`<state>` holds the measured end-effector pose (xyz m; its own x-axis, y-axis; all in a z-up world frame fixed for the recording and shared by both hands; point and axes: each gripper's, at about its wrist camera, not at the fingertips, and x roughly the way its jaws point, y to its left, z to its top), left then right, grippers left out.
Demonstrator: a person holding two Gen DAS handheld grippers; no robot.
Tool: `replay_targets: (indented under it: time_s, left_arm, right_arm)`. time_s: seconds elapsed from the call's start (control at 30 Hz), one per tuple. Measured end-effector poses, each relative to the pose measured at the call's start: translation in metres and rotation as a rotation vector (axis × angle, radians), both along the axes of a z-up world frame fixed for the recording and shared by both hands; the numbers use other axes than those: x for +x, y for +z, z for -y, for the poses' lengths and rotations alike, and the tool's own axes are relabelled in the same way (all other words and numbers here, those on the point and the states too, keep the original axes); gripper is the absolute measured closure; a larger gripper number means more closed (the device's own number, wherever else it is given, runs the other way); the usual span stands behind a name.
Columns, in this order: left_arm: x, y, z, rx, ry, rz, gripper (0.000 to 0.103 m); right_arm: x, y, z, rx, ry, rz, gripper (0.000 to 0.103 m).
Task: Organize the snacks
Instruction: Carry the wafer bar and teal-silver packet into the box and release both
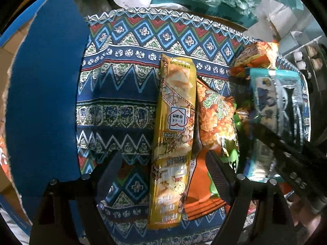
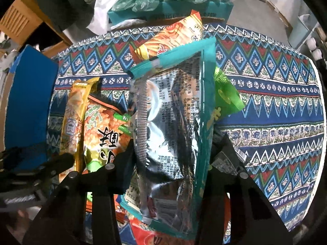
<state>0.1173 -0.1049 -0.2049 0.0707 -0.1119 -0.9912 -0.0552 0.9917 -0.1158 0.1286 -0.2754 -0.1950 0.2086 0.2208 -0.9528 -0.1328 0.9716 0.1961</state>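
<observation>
A long yellow cracker pack (image 1: 173,138) lies on the patterned tablecloth (image 1: 122,102), with an orange-green rice snack bag (image 1: 216,118) right of it. My left gripper (image 1: 163,175) is open, its fingers either side of the yellow pack's near end. My right gripper (image 2: 173,155) is shut on a teal and silver snack bag (image 2: 173,122), held above the pile; it also shows in the left wrist view (image 1: 276,118). An orange noodle pack (image 2: 173,38) lies behind it. The yellow pack (image 2: 75,118) and rice snack bag (image 2: 102,130) lie to its left.
A blue cardboard box flap (image 1: 45,102) stands at the table's left edge. A teal box with green plastic bags (image 2: 169,0) sits behind the table. A green packet (image 2: 226,96) pokes out right of the held bag. The cloth's right half (image 2: 276,112) is bare.
</observation>
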Motion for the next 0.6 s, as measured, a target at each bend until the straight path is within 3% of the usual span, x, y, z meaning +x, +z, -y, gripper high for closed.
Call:
replay_targets:
  time_s: [0.1,0.23,0.33,0.6]
  left_arm:
    - [0.003,-0.005,0.005,0.021,-0.022,0.008,0.019]
    - [0.005,-0.018,0.011,0.019,-0.039,-0.016,0.054]
    - [0.005,-0.017,0.012,-0.012,-0.036,0.005,0.070]
    - [0.004,-0.008,0.010,-0.001,-0.034,0.026,0.072]
  right_arm:
    - [-0.004,0.004,0.007,0.011,0.000,0.012,0.065]
    - [-0.005,0.010,0.009,0.016,0.004,0.028,0.071]
    - [-0.008,0.015,0.010,0.032,0.008,0.035,0.076]
    - [-0.010,0.023,0.005,0.062,0.018,0.052,0.084]
